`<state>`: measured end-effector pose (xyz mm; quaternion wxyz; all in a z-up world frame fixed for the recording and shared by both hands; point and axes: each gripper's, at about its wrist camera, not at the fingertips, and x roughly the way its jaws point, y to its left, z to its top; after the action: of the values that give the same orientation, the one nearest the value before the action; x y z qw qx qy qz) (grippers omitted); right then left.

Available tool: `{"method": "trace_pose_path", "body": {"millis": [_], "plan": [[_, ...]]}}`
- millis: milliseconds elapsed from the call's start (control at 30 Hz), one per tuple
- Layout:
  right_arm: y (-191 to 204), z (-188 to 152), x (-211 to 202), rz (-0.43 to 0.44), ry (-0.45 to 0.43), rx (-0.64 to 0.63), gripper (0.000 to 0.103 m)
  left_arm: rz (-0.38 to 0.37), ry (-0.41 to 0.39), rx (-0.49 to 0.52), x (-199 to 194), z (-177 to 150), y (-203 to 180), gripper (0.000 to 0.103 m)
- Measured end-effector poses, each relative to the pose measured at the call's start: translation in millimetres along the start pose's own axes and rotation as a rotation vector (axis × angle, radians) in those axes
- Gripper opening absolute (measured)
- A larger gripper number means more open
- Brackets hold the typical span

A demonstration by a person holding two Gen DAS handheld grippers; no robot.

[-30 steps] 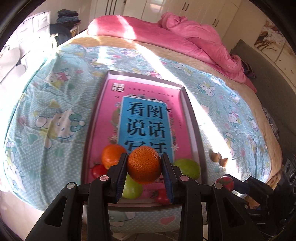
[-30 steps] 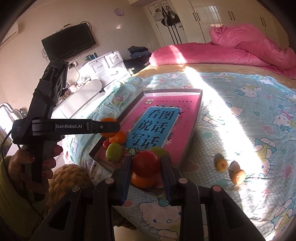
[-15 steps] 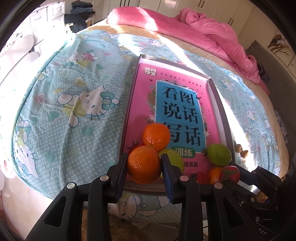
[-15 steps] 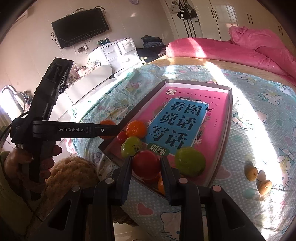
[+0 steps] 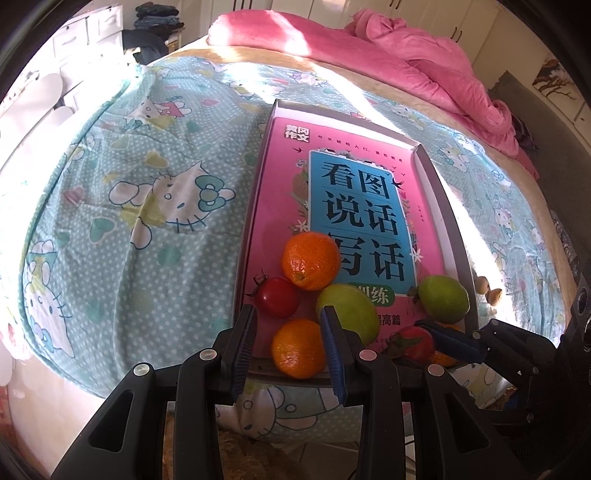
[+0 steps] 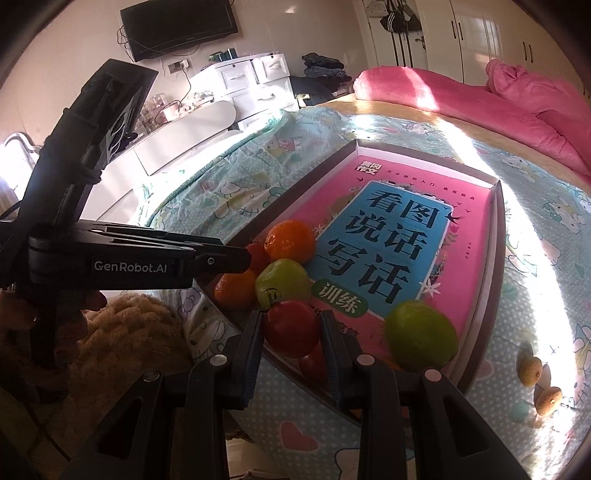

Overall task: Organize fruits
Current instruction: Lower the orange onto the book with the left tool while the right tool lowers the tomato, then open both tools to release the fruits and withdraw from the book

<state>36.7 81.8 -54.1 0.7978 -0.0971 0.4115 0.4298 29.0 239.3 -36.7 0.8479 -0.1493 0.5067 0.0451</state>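
A shallow box [image 5: 448,221] lined with a pink book lies on the bed. In it sit an orange [image 5: 310,260], a small tomato [image 5: 277,297], two green fruits [image 5: 351,310] [image 5: 443,299]. My left gripper [image 5: 291,328] is open, its fingers either side of a second orange [image 5: 298,349] resting at the box's near edge. My right gripper [image 6: 291,325] is shut on a red tomato [image 6: 291,326] held over the box's near corner; it shows in the left wrist view [image 5: 412,341].
Two small brown fruits [image 6: 537,382] lie on the Hello Kitty sheet right of the box. A pink duvet [image 5: 424,62] is heaped at the far end. White drawers [image 6: 255,85] and a TV [image 6: 177,26] stand beyond the bed's left side.
My left gripper has lowered to the box's near edge and opened, letting go of the orange. My right gripper has moved in over the box with the tomato.
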Motion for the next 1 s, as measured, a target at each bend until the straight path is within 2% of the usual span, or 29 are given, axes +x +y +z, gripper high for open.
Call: {"method": "trace_pose_path", "body": {"millis": [400,900,1000], "plan": [[8,-1,10,-0.037,0.016,-0.050,0.031,0.002,0.025,0.011,8,-2,-3,0.037],[7,-5,8,-0.028,0.028,-0.036,0.032,0.003,0.031,0.011,11,-2,-3,0.036],[6,-6,6,-0.028,0.030,-0.025,0.035,0.003,0.031,0.012,11,-2,-3,0.037]]}}
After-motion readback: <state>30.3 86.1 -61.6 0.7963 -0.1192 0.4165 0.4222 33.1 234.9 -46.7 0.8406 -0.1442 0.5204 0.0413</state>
